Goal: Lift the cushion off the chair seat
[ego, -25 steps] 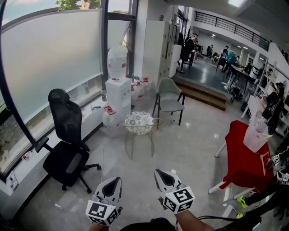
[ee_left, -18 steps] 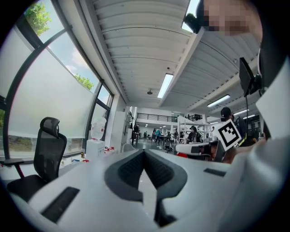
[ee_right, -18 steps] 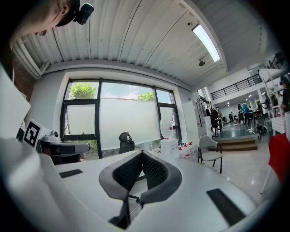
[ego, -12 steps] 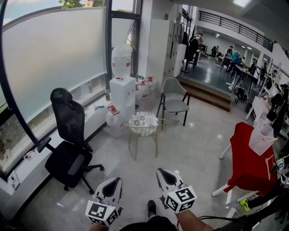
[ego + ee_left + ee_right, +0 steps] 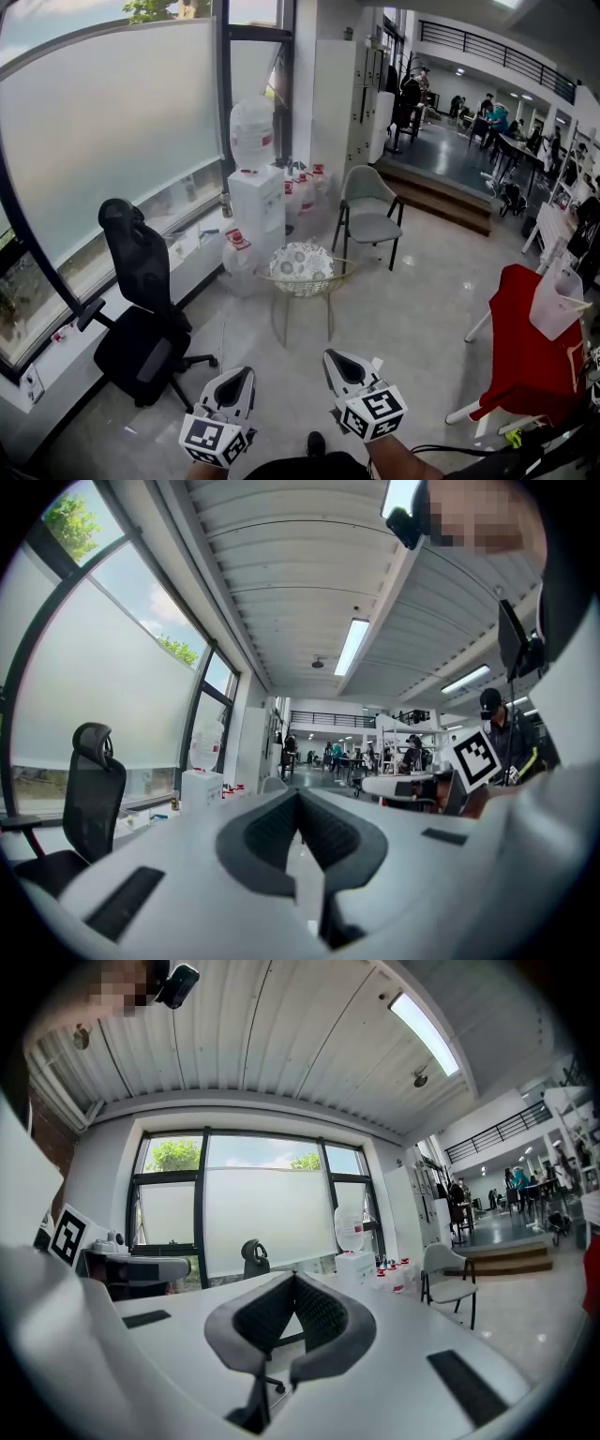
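Well, you held both grippers low at the near edge of the head view, side by side and pointing level toward the far side of the room. Your left gripper (image 5: 240, 377) had its jaws clenched tight, the dark pads meeting in a line with nothing caught between them. Your right gripper (image 5: 336, 362) was the same: jaws pressed together and empty, as its own view showed plainly. The cushion (image 5: 300, 259), white with a pale pattern, lay on the seat of the wire chair (image 5: 284, 314), which stood on thin legs on the shiny floor (image 5: 403, 309), straight ahead of you and well apart from both grippers. Neither gripper touched the cushion or the chair. To the left of the wire chair, near the frosted window (image 5: 103, 131), stood a black office chair (image 5: 141, 309) with a tall back and a headrest. Beyond the wire chair, against the window frame, was a white water dispenser (image 5: 256, 202) with a big bottle on top, and spare bottles sat on the floor beside it. Farther off and a little to the right stood a grey chair (image 5: 367, 211) with dark legs, just before the wooden steps. At the right edge of the scene a red cloth (image 5: 520, 347) hung over a piece of furniture. People were visible far away in the back part of the room, too small to make out.
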The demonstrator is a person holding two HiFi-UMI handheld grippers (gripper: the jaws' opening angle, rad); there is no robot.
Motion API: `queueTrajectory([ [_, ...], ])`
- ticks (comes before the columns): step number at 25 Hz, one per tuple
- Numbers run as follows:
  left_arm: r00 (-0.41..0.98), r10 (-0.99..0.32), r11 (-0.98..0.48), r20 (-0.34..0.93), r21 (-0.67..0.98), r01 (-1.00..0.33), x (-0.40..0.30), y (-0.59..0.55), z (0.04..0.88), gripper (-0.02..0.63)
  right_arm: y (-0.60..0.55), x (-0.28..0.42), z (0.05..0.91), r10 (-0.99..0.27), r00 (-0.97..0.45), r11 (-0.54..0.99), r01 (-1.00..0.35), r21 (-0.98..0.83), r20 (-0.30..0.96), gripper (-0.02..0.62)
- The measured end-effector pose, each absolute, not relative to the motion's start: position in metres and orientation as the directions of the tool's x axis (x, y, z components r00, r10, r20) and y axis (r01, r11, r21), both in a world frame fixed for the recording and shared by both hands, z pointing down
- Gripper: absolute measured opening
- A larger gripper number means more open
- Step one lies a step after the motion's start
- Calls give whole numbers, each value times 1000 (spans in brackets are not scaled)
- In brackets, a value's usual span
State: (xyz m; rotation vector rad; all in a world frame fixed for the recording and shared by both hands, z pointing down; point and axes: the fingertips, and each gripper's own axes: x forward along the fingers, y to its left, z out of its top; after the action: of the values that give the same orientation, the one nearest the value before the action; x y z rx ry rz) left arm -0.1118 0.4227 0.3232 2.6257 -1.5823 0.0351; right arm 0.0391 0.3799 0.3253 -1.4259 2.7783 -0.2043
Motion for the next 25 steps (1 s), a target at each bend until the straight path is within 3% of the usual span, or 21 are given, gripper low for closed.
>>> queueTrajectory([
  [25,446,-890,-443,101,46,-895,-48,268,321,8,226,100,330,-785,-619,608,-779,-153,35,8],
])
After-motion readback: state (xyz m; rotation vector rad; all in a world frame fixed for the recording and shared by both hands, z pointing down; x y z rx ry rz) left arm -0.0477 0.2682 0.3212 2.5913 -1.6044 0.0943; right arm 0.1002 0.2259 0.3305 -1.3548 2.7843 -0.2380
